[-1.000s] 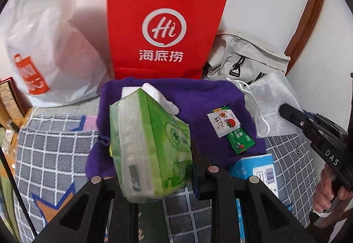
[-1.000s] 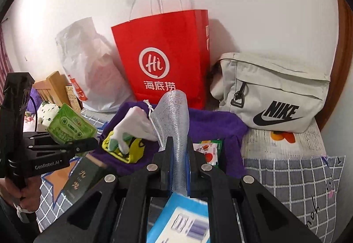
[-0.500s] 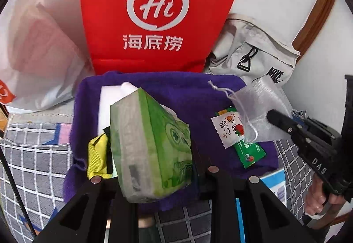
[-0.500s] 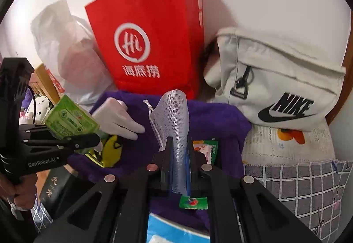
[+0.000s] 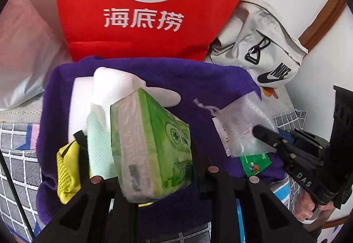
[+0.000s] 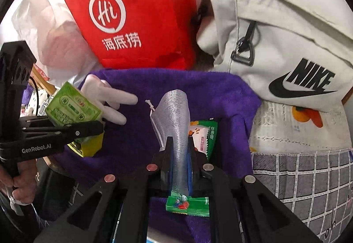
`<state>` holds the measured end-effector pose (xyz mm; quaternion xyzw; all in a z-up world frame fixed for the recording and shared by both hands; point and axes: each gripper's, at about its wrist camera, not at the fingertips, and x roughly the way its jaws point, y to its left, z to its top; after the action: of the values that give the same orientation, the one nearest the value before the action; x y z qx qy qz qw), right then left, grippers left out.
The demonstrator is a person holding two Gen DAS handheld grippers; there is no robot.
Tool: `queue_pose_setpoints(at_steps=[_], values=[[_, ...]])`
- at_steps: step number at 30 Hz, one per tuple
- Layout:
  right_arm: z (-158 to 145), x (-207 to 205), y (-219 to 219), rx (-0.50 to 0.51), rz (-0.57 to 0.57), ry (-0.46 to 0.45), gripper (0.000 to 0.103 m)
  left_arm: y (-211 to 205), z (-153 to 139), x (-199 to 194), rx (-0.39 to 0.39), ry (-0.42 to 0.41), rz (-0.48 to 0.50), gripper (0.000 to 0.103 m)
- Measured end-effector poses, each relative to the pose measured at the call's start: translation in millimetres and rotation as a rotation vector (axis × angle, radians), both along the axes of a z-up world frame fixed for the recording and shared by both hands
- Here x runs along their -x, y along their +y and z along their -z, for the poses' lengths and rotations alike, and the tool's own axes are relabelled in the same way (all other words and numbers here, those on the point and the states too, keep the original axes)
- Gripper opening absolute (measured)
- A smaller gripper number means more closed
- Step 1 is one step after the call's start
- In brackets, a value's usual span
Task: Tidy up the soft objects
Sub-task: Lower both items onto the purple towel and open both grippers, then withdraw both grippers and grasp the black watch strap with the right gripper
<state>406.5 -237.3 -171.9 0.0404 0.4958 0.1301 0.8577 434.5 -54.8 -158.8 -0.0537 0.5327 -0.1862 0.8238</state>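
Left gripper (image 5: 154, 161) jaws clamp tissue pack (image 5: 152, 145); right gripper (image 6: 179, 154) jaws pinch mesh pouch (image 6: 174, 114)

Hanging tilted over purple towel (image 5: 198, 79): green tissue pack (image 5: 152, 150), clamped; sheer mesh pouch (image 6: 176, 123), pinched upright.

"Hi" in a white ring, with the characters 海底捞 beneath, is printed on the red paper bag (image 5: 154, 6) at twelve o'clock. "NIKE" with the swoosh is borne in black on the pale fabric bag (image 6: 286, 44) at two o'clock. "GenRobot.AI" is marked on the left gripper (image 6: 100, 127); "DAS" is marked on the right gripper (image 5: 257, 131). Print on the sachets cannot be read.
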Motion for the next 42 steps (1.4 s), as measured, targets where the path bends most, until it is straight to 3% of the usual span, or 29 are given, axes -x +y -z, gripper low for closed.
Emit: queue_pose_setpoints(at_steps=[6,9,11,12,14,18,25,28,42], values=[[9,-4,0,-0.006,0.004,0.029,0.012,-2,3,-4,0.019,0.012,0.002,0.023],[8,-4,1,0.001,0.0,0.021,0.026,0,3,-5,0.029,0.022,0.001,0.026],[7,-3,1,0.009,0.008,0.016,0.051,2,2,-4,0.042,0.028,0.005,0.032],[5,-2,0,0.011,0.015,0.008,0.055,2,1,-2,0.047,0.028,0.013,0.039],[1,0,-2,0.0,0.024,-0.005,0.055,-1,-2,2,0.043,0.014,0.028,0.047],[-7,2,-6,-0.011,0.031,-0.006,0.055,-6,-6,8,0.01,0.004,0.036,0.054],[-27,23,-7,-0.004,0.027,-0.04,0.056,-4,-22,22,-0.043,-0.025,0.012,0.057],[-36,33,-7,-0.002,0.031,-0.055,0.061,3,-31,30,-0.062,-0.043,-0.006,0.058],[-74,122,3,-0.04,0.029,-0.114,0.062,26,-75,99,-0.05,-0.101,-0.048,0.058]])
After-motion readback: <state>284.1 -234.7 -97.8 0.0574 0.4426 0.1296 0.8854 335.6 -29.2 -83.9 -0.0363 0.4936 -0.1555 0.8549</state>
